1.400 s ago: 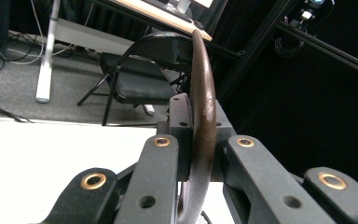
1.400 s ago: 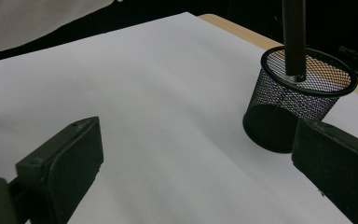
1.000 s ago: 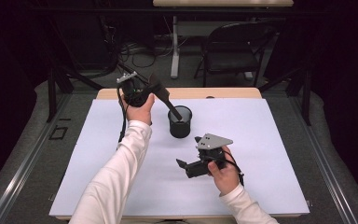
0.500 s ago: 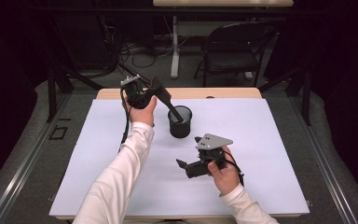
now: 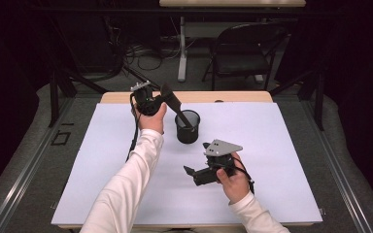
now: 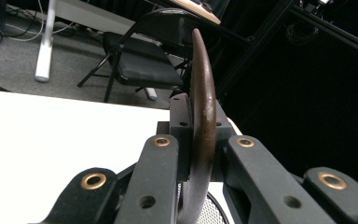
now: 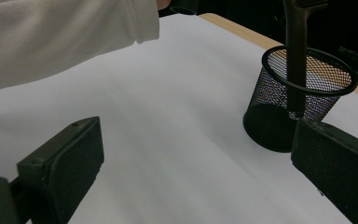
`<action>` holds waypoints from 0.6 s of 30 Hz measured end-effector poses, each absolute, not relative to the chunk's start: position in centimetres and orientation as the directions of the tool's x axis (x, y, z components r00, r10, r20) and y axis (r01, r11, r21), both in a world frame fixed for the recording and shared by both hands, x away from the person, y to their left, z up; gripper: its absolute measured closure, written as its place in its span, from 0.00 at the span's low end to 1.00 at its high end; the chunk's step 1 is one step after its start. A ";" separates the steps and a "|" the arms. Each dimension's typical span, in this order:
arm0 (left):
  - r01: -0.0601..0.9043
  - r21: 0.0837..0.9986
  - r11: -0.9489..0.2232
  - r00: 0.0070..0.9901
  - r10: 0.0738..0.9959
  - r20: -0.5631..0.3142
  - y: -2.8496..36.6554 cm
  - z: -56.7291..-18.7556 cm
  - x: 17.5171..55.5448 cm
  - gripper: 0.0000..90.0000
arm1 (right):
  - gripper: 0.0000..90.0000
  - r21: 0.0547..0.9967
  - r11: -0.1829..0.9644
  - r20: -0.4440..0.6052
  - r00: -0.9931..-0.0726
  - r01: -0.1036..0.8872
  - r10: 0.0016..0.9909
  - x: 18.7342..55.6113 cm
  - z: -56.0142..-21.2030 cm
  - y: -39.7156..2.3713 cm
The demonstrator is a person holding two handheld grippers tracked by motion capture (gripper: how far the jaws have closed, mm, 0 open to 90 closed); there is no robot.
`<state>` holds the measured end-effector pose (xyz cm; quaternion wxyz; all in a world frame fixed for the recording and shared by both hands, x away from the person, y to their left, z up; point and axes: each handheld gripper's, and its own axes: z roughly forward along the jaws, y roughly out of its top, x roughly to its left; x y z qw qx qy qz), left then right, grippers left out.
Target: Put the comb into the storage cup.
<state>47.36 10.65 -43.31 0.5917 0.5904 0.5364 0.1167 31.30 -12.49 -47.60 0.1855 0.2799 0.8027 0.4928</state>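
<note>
A black mesh cup [image 5: 188, 127] stands on the white table [image 5: 281, 165], near the far edge and a bit left of the middle. A dark brown spoon [image 6: 201, 121] leans in the cup with its low end inside. The left gripper [image 5: 171, 100] squeezes the spoon's top end. The right gripper [image 5: 192, 173] rests near the front edge, its jaws wide apart with nothing between them.

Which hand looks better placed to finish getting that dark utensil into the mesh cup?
Left. The left gripper is shut on the dark utensil, whose lower end is already inside the mesh cup. The right gripper rests open on the table, apart from the cup.
</note>
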 end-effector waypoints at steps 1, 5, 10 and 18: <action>0.497 0.822 0.279 0.396 0.769 -0.501 10.6 -43.4 47.4 0.95 | 0.02 0.895 0.357 -0.021 -0.774 0.267 0.633 31.3 -47.6 -12.5; 0.500 0.820 0.280 0.393 0.770 -0.502 10.5 -43.7 47.4 0.95 | 0.02 0.895 0.359 -0.023 -0.775 0.266 0.632 31.3 -47.6 -12.5; 0.507 0.816 0.278 0.390 0.770 -0.505 10.5 -44.1 47.5 0.95 | 0.02 0.894 0.360 -0.023 -0.775 0.267 0.631 31.3 -47.6 -12.5; 0.521 0.805 0.283 0.382 0.767 -0.517 10.2 -44.8 47.7 0.95 | 0.02 0.892 0.364 -0.024 -0.776 0.268 0.630 31.3 -47.7 -12.4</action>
